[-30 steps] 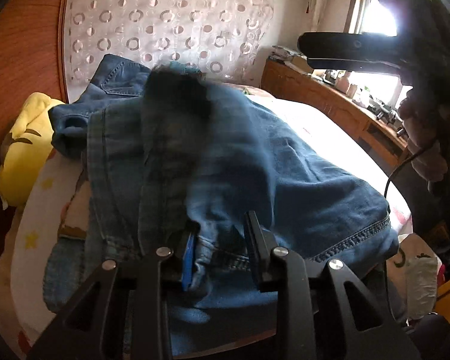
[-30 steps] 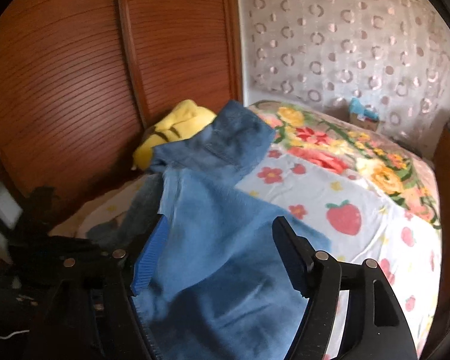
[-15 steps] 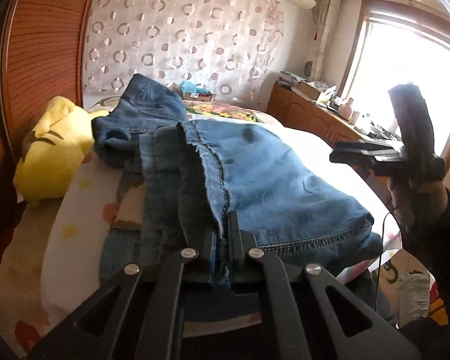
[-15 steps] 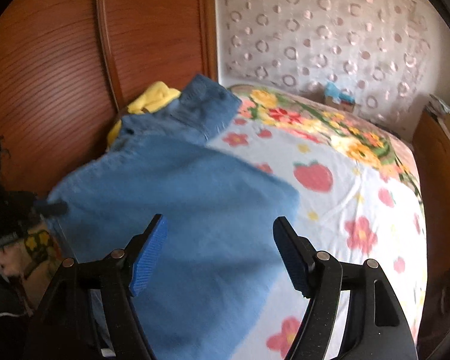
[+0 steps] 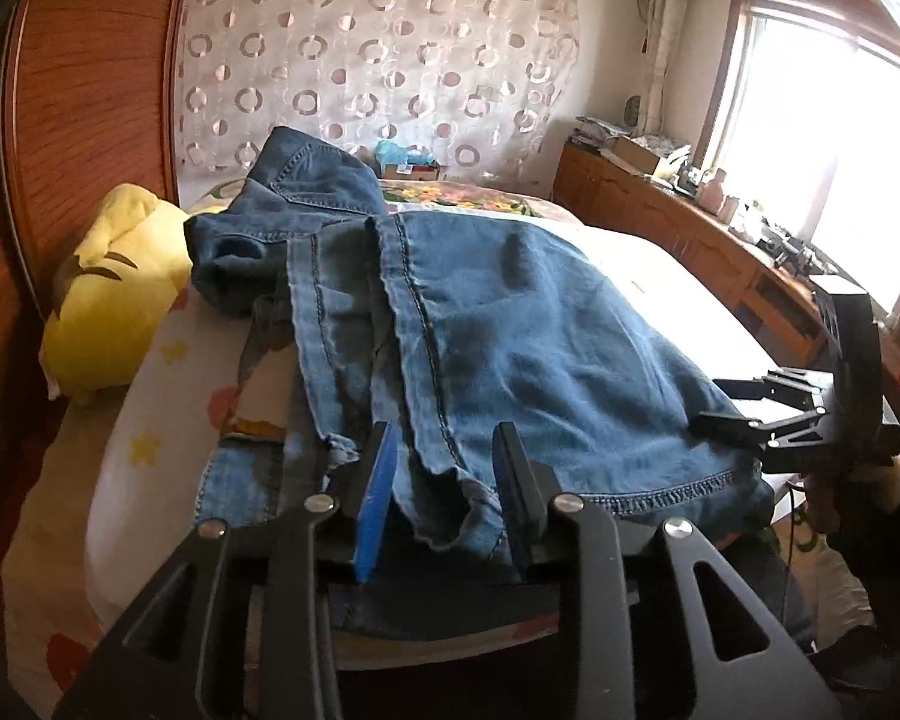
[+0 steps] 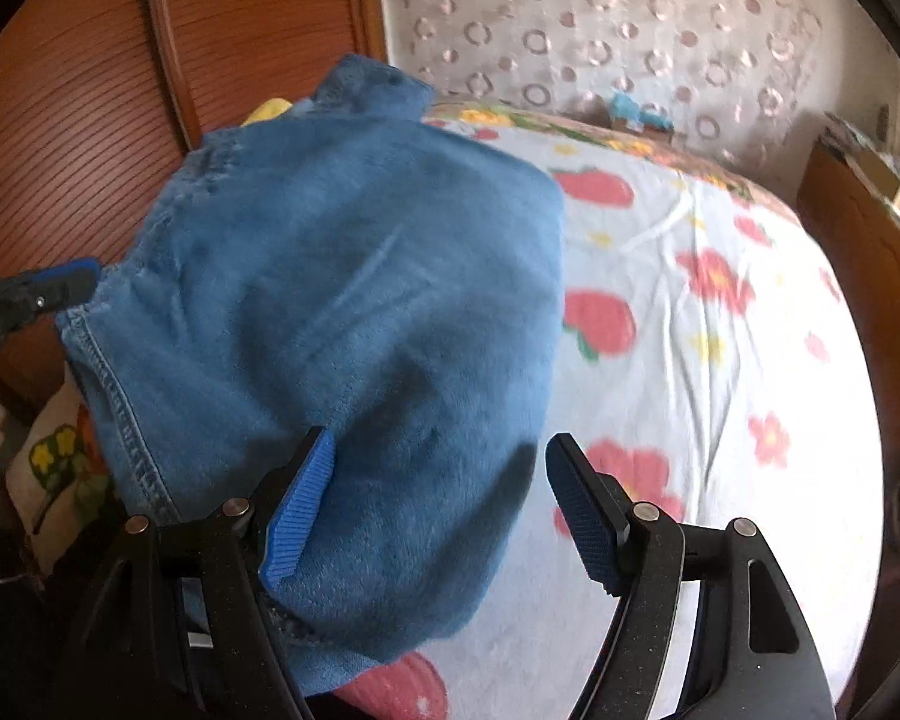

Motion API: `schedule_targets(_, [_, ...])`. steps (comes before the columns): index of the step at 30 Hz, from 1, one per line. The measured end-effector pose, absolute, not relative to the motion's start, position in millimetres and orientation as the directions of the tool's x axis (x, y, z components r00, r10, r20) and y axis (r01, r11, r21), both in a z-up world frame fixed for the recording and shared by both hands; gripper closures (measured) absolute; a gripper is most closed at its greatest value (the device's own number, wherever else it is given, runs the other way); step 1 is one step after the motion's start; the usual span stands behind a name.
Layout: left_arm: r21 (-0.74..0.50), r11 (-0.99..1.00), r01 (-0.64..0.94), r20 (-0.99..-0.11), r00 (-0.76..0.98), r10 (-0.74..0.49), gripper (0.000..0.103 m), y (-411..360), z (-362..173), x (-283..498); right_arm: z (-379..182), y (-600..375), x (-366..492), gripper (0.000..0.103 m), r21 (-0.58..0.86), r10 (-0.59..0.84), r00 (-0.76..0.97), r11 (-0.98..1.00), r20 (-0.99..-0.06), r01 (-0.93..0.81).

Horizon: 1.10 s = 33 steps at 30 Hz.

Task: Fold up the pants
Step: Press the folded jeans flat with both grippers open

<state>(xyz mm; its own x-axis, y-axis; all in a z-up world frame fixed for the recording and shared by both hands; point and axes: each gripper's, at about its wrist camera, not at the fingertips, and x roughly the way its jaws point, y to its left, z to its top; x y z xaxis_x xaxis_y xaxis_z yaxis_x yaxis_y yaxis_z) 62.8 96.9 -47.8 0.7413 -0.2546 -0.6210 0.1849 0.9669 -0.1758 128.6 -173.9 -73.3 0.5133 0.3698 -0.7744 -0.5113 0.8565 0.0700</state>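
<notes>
Blue denim pants (image 5: 510,324) lie folded over on the flowered bed, with the hem edge toward me and a waist corner sticking up at the back. My left gripper (image 5: 444,480) is open, its fingers either side of a bunched fold at the near edge. My right gripper (image 6: 438,504) is open and empty, low over the near part of the pants (image 6: 342,300). The right gripper also shows in the left wrist view (image 5: 810,414) at the pants' right edge. The left gripper's tip shows in the right wrist view (image 6: 42,291) at the pants' left edge.
A yellow plush toy (image 5: 114,294) lies left of the pants against the wooden headboard (image 5: 78,120). The flowered bedsheet (image 6: 720,312) stretches right of the pants. A wooden cabinet (image 5: 690,228) with clutter stands under the window. A curtain hangs behind the bed.
My left gripper has opened and let go of the denim fold it pinched half a second ago. The pants have settled flat on the bed. My right gripper has come lower over them.
</notes>
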Motion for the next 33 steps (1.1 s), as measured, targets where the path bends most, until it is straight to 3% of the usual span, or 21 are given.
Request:
schedule_targets(16, [-0.115, 0.977, 0.181, -0.632, 0.745, -0.212, 0.071, 77, -43, 72, -83, -180, 121, 0.029, 0.133, 0.417, 0.537, 0.863, -0.733, -0.488])
schedule_targets(33, [-0.084, 0.982, 0.169, -0.700, 0.691, -0.179, 0.071, 62, -85, 91, -85, -185, 117, 0.028, 0.145, 0.431, 0.552, 0.862, -0.714, -0.485])
